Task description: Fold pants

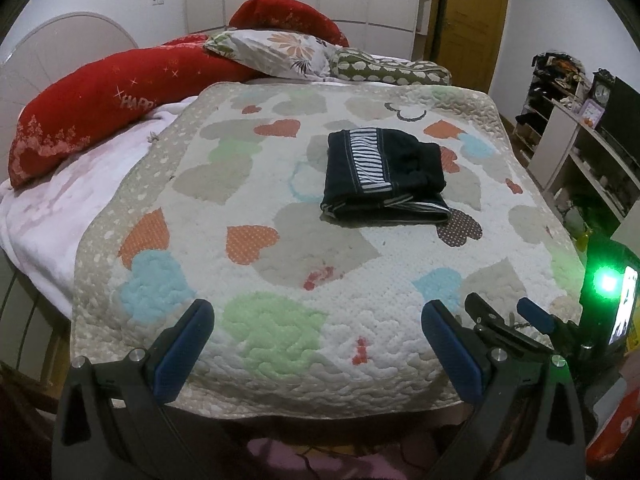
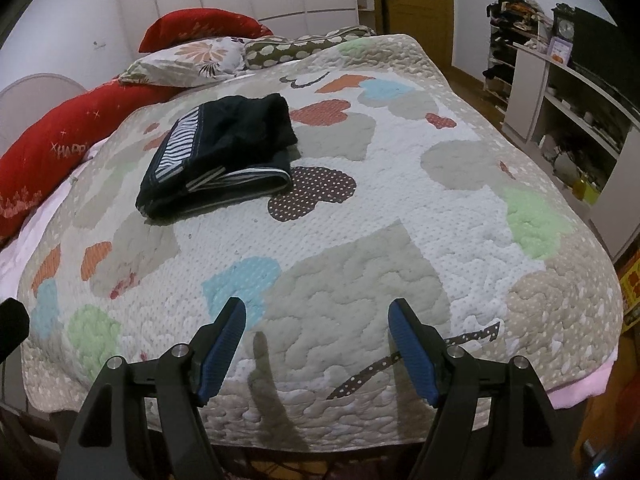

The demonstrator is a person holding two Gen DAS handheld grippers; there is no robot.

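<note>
Lying folded on the quilt [image 1: 280, 280] of the bed, one pair of dark pants [image 1: 380, 176] with one striped band sits well apart from both claws. Left claw [image 1: 316, 344]: spread, holding nothing. Right claw [image 2: 316, 344]: spread, holding nothing. Four pillows line the bed head: two red [image 1: 92, 112], one floral [image 1: 276, 50], one dotted [image 1: 384, 66]

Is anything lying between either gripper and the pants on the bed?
Nothing visible. The dark pants lie folded on the quilt, and only bare quilt separates them from the open left gripper and the open right gripper. The pillows sit behind.
</note>
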